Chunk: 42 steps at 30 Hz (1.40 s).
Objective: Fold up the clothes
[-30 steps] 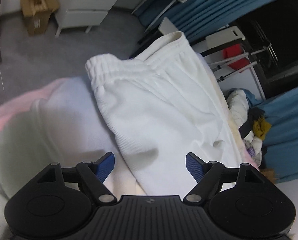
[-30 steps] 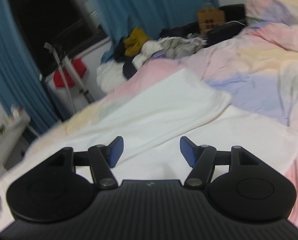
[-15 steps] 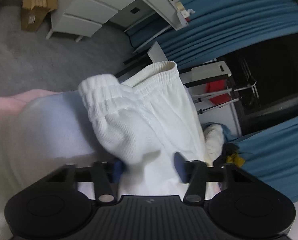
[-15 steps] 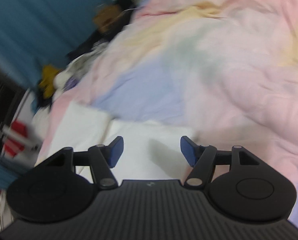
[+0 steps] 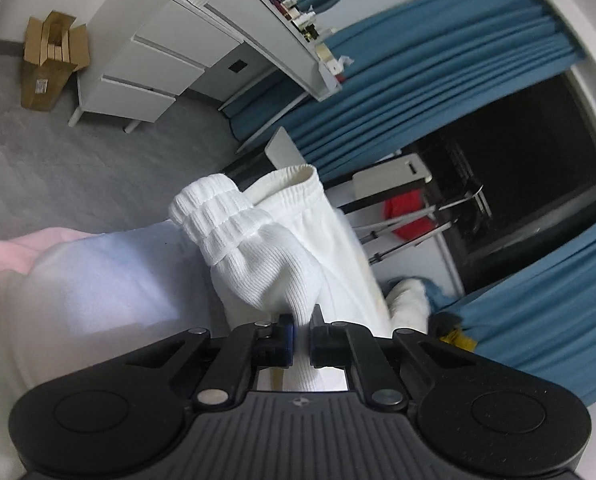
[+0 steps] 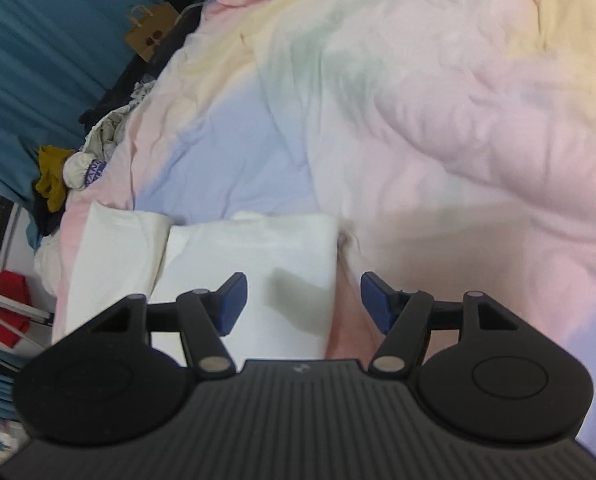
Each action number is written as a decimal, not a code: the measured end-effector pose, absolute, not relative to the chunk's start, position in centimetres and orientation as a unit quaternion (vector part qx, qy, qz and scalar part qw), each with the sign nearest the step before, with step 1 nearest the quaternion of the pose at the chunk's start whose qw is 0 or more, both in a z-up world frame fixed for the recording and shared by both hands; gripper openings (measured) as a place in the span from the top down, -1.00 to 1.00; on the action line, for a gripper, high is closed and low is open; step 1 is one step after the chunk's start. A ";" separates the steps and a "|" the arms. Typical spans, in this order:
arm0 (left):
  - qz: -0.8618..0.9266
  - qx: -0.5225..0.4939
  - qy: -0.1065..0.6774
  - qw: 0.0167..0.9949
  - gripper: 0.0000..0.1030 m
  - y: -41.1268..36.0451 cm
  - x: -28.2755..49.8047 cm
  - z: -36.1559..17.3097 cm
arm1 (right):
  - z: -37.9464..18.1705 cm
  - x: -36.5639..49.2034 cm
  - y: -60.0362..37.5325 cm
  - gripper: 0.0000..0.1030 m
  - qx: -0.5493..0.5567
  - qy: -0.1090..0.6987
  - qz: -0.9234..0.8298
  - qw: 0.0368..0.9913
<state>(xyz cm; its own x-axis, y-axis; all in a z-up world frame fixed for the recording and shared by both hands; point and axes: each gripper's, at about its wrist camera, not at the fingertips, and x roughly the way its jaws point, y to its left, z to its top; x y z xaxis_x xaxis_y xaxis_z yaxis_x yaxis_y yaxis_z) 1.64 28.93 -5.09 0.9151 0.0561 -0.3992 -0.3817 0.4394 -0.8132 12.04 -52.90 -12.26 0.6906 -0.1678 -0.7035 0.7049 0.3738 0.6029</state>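
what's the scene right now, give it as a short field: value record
setting: bed with pastel duvet
garment: white pants, ribbed fabric, elastic waistband bunched up
left gripper: shut on a pinch of the white pants near the waistband
right gripper: open, holding nothing, above the far end of the white pants lying flat on the duvet
fold state: pants partly lifted at one end, fold not finished
background: blue curtains, white drawer unit, cardboard box, clothes pile
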 end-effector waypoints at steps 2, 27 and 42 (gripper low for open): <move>0.129 -0.513 0.157 0.834 0.87 29.0 1.5 -5.0 | -12.7 12.2 -52.9 -0.27 0.496 0.279 -0.267 0.778; 0.103 -0.519 0.105 0.842 0.89 33.2 -1.5 -2.6 | -1.8 9.0 -48.1 0.90 0.371 0.084 -0.232 0.895; 0.116 -0.479 0.178 0.852 0.88 35.0 23.0 1.8 | 2.6 33.9 -45.8 0.90 0.288 0.128 -0.246 0.916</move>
